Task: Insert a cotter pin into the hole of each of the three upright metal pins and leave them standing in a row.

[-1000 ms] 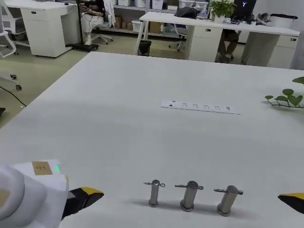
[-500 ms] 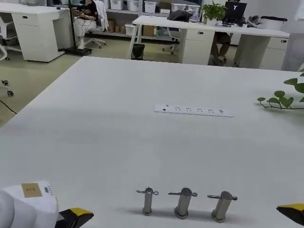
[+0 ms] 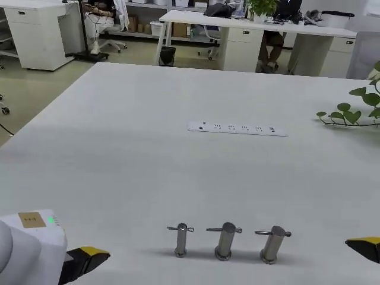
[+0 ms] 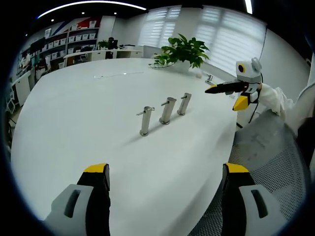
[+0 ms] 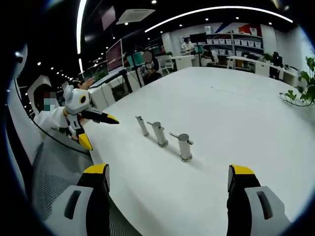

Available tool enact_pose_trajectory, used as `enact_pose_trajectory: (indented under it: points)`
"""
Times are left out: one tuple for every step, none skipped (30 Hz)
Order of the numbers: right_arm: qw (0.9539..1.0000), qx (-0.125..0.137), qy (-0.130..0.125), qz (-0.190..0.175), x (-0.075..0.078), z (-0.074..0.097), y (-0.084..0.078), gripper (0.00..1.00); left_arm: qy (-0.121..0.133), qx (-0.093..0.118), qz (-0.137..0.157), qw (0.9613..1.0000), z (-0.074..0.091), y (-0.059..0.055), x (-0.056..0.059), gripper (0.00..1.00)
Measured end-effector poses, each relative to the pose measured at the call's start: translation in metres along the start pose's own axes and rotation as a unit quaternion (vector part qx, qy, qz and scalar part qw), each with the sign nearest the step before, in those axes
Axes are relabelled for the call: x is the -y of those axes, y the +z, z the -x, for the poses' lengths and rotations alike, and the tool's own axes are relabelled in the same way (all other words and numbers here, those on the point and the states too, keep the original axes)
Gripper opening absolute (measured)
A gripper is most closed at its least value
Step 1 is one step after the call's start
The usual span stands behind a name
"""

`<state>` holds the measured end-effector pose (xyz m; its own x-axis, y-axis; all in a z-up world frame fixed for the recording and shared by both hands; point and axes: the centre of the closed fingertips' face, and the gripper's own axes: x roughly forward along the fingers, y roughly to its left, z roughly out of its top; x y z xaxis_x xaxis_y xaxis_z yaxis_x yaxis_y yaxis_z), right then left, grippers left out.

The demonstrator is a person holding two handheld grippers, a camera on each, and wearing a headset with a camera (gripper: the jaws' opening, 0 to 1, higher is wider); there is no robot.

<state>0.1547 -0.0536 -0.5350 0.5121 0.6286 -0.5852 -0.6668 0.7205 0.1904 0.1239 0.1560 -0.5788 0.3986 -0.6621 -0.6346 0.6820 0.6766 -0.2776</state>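
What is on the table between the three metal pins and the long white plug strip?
Nothing. In the head view the white table is bare between the three metal pins and the plug strip.

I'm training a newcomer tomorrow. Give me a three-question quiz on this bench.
1. True or false: all three pins stand upright in a row, each with a cotter pin through it.
2. Seen from the person, the power strip lies: A) beyond the pins, B) nearer than the pins, C) on top of a pin.
3. Fill in: the left gripper and right gripper hold nothing, and their jaws stand ____.

Key: 1 true; 2 A; 3 open.
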Motion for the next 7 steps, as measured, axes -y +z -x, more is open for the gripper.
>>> enact_pose_trajectory:
  points:
    - [1.0, -0.001, 0.0, 0.0, -0.0004, -0.0007, -0.0007, 0.98, -0.001, -0.002, -0.003, 1.0, -0.0014, -0.0019, -0.0005, 0.93]
    - [1.0, -0.003, -0.002, 0.001, -0.0007, -0.001, -0.0018, 0.98, 0.001, 0.002, -0.01, 1.0, -0.0026, -0.002, -0.0006, 0.93]
    - [1.0, -0.005, -0.003, 0.002, -0.0009, -0.0017, -0.0031, 0.98, 0.0, 0.004, -0.016, 0.9999, -0.003, -0.0028, 0.0004, 0.94]
    - [1.0, -0.007, -0.003, 0.003, -0.0011, -0.0017, -0.0044, 0.98, -0.002, 0.004, -0.015, 0.9999, -0.003, -0.0026, 0.0013, 0.94]
    - [0.9999, -0.01, -0.006, 0.0, 0.0003, -0.0022, -0.0059, 0.98, -0.006, 0.003, -0.013, 0.9999, -0.0031, -0.0028, 0.0028, 0.95]
    - [0.9999, -0.012, -0.01, -0.005, 0.0015, -0.0018, -0.0071, 0.98, -0.008, 0.004, -0.013, 0.9999, -0.0034, -0.0026, 0.004, 0.95]
    - [0.9998, -0.016, -0.01, -0.01, 0.0022, -0.0018, -0.0084, 0.98, -0.008, 0.005, -0.013, 0.9999, -0.0036, -0.002, 0.0044, 0.95]
